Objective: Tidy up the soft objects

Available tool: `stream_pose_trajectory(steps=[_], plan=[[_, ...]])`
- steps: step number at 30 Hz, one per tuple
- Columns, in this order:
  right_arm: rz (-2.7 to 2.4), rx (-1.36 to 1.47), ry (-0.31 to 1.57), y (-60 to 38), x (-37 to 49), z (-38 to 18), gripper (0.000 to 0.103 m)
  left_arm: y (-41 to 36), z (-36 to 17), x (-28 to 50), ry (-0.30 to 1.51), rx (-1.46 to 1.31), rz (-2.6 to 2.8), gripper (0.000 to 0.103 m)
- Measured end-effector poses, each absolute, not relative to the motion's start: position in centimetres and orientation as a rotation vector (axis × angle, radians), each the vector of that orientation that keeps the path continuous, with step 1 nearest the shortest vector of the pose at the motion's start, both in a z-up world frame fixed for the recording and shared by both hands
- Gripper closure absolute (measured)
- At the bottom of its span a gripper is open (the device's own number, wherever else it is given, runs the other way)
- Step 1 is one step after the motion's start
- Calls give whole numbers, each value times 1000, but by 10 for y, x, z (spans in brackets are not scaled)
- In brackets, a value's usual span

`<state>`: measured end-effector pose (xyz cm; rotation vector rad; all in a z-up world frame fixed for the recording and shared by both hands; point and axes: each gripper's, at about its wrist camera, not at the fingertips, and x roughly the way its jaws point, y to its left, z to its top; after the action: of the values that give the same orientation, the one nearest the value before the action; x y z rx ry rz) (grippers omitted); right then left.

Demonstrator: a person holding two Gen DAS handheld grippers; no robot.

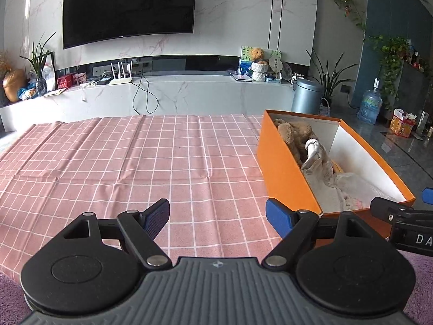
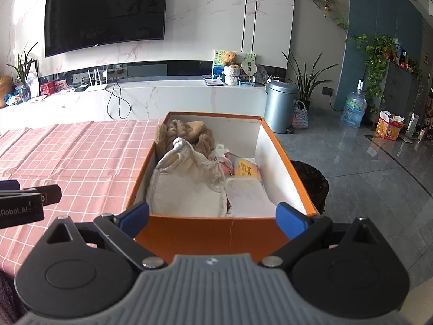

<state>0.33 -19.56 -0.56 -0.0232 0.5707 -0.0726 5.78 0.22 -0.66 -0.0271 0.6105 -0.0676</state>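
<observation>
An orange box (image 2: 211, 233) with a white inside stands on the right part of the pink checked tablecloth (image 1: 121, 162). In it lie a brown plush toy (image 2: 194, 132) at the far end, a white cloth (image 2: 186, 184) on the left, and pink, yellow and white soft items on the right. My right gripper (image 2: 213, 218) is open wide just before the box's near end wall, with nothing held. My left gripper (image 1: 217, 215) is open above bare tablecloth, to the left of the box (image 1: 284, 168), with nothing between its fingers. The plush toy (image 1: 295, 132) and the white cloth (image 1: 316, 151) also show in the left wrist view.
A black-lined waste bin (image 2: 311, 181) stands on the floor right beside the box. Beyond the table are a marble console (image 1: 162, 92), a grey pedal bin (image 2: 280, 105), plants and a water bottle (image 2: 353, 108). The table's far edge runs just behind the box.
</observation>
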Motion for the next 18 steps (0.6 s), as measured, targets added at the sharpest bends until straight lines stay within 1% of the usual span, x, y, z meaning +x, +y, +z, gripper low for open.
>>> stream_pose_trajectory(steps=[18], plan=[[-73, -13, 561, -198, 3, -5, 5, -4, -3, 51, 600, 0, -67, 8]])
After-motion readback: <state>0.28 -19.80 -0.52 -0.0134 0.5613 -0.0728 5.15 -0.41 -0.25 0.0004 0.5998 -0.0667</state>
